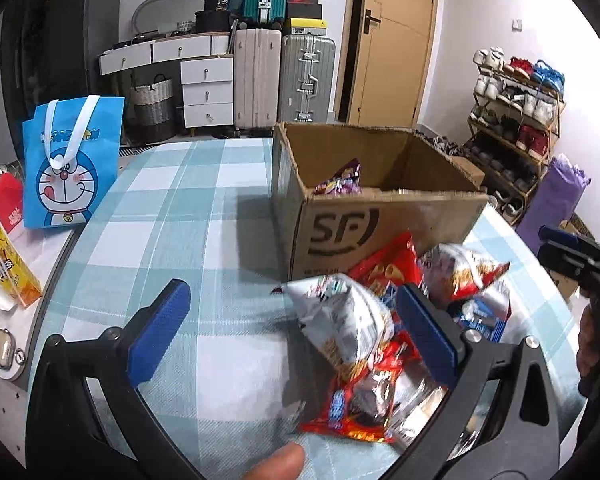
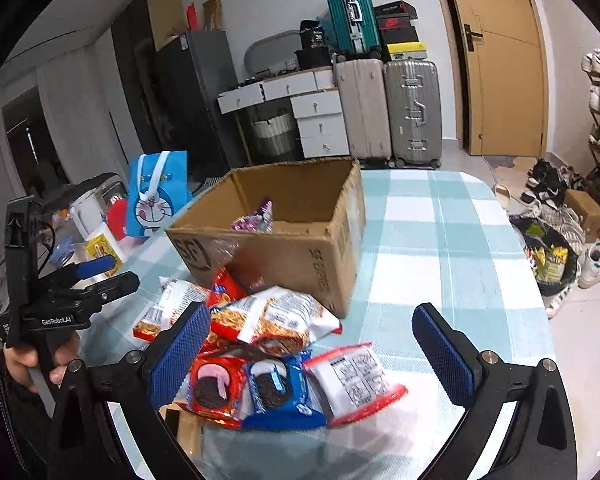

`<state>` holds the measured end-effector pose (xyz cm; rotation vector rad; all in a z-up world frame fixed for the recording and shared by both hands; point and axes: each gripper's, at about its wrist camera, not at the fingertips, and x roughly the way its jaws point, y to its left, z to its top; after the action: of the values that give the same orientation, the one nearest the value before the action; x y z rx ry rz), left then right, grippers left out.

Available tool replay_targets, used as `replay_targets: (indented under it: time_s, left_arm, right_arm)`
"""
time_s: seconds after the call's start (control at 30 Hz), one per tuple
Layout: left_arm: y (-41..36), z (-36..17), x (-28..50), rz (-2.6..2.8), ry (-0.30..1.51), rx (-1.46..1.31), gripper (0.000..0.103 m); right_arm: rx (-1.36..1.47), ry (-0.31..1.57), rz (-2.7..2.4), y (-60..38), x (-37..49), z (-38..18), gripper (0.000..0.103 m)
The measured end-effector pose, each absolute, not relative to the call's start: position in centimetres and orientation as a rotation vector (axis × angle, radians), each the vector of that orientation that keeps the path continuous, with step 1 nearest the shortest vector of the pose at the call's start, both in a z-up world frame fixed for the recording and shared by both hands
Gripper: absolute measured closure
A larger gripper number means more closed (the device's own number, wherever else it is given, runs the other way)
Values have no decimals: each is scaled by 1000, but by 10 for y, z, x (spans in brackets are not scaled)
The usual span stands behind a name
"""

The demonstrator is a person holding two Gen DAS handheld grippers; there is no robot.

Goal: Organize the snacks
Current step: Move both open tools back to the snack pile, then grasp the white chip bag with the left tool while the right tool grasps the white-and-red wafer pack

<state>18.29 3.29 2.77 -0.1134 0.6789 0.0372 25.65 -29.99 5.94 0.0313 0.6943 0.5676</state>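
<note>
Only a purple packet (half hidden) shows inside the cardboard box.

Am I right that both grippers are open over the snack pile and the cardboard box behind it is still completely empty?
Not quite: the cardboard box is not empty. The right wrist view shows one purple snack packet already inside it. The rest holds: the left gripper and right gripper are both open over the snack pile, with the box behind it.
</note>
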Motion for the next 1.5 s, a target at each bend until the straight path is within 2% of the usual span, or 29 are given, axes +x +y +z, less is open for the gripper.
replay_targets:
  time_s: [0.8, 1.3, 1.5]
  left_arm:
    - [11, -6, 197, -21, 791, -96, 1]
    - [19, -19, 206, -6, 817, -141, 1]
    - [17, -22, 209, -11, 817, -139, 1]
  right_arm:
    - [-94, 900, 477, -297, 281, 6, 1]
    - [-164, 934, 413, -298, 290, -19, 1]
    - [-153, 936, 412, -306, 294, -19, 6]
